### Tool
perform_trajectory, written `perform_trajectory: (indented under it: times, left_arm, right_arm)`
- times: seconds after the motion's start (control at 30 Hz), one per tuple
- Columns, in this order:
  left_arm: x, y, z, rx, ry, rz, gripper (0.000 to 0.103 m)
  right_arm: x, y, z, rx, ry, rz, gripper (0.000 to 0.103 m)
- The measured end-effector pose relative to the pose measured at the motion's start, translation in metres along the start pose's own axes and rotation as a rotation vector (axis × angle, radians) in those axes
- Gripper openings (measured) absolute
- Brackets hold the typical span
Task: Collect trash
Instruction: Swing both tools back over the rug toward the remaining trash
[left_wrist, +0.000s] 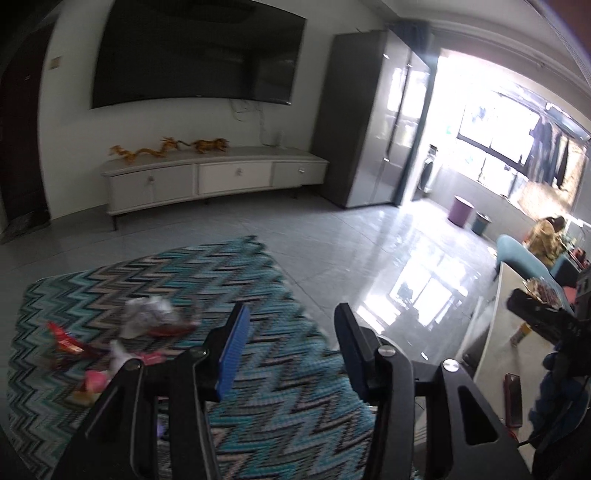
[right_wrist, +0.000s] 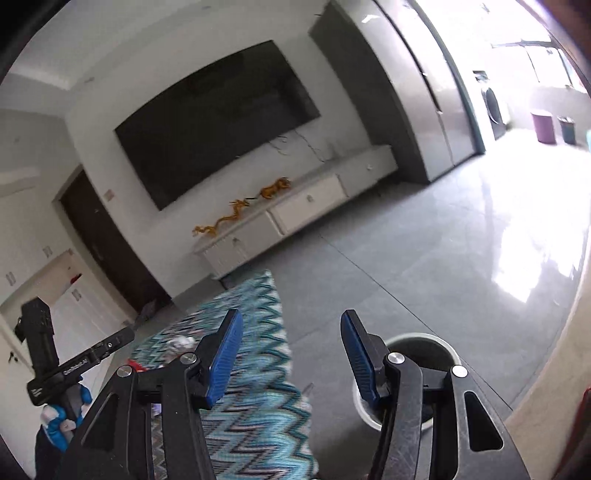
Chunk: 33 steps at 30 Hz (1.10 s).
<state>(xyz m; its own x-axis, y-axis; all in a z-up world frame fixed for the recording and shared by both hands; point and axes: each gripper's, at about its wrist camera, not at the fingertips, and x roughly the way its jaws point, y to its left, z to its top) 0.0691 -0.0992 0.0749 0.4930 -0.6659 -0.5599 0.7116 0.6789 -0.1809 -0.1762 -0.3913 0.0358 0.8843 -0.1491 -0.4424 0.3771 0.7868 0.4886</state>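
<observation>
Trash lies on a blue zigzag rug (left_wrist: 236, 288): a crumpled clear and white wrapper (left_wrist: 151, 314), a red wrapper (left_wrist: 64, 338) and pink scraps (left_wrist: 94, 380), all left of my left gripper (left_wrist: 291, 332). That gripper is open and empty above the rug. My right gripper (right_wrist: 291, 343) is open and empty, above the rug's edge (right_wrist: 258, 369). A white round bin (right_wrist: 417, 354) stands on the floor just behind its right finger. White trash (right_wrist: 181, 341) shows far left on the rug. The left gripper's body (right_wrist: 66, 369) shows at lower left.
A white TV cabinet (left_wrist: 214, 177) with gold dragon figures stands against the far wall under a big TV. A grey wardrobe (left_wrist: 369, 118) is right of it. A white table (left_wrist: 509, 332) with small items is at right. Purple (left_wrist: 460, 210) and teal buckets stand by the balcony.
</observation>
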Motion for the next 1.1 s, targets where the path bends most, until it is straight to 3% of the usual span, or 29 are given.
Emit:
perform_trajectory:
  times: [0.3,0.47,0.77,1.1]
  left_arm:
    - [-0.050,0.148,-0.034,-0.203,-0.046,0.155,0.045]
    - [-0.043,0.213,-0.064,-0.306,0.007,0.196,0.042]
    - [0.016,0.242,-0.088,-0.275,0.153,0.163,0.037]
    - [0.082,0.247,-0.105,-0.215,0.259,0.093,0.037]
  right_arm:
    - [0.023,0.073,0.003,-0.104,0.045,0.085,0.052]
    - [0.061,0.118,-0.011,-0.179,0.130,0.131,0.052]
    - [0.137,0.169,-0.049,-0.262,0.292,0.178,0.052]
    - [0.211,0.182,-0.068,-0.292,0.402,0.170,0.052]
